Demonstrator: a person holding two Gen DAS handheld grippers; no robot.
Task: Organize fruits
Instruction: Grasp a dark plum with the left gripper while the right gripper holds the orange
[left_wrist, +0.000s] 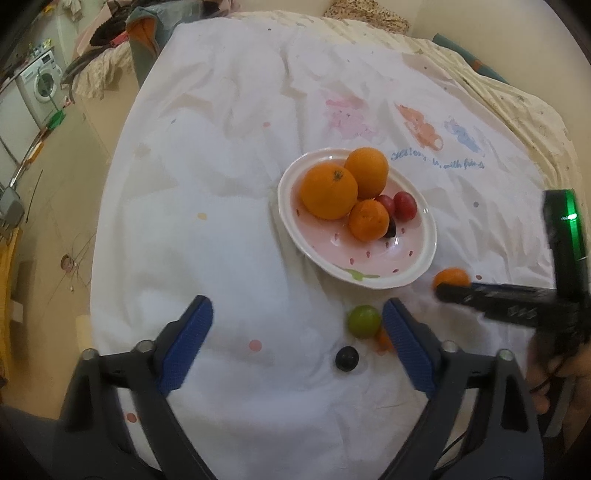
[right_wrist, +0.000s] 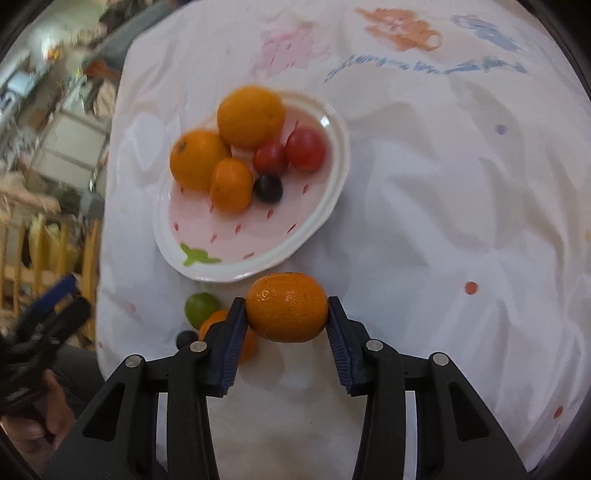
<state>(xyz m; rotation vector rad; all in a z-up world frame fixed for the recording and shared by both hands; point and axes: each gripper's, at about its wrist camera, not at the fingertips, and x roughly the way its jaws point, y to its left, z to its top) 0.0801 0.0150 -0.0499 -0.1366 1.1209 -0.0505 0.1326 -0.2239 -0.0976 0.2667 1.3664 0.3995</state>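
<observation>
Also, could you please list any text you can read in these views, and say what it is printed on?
"with friends": blue script on the white cloth, right of the plate; the ending is a guess.
Words before it: too blurred to read.
The same line in the right wrist view: unreadable.
Nothing else carries text.

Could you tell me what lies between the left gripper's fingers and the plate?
Only bare white cloth. In the left wrist view, the open left gripper faces the plate; the green fruit sits beside its right finger.

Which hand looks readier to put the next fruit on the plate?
The right gripper: its fingers already clamp a small orange just short of the plate. The left gripper is open and holds nothing.
</observation>
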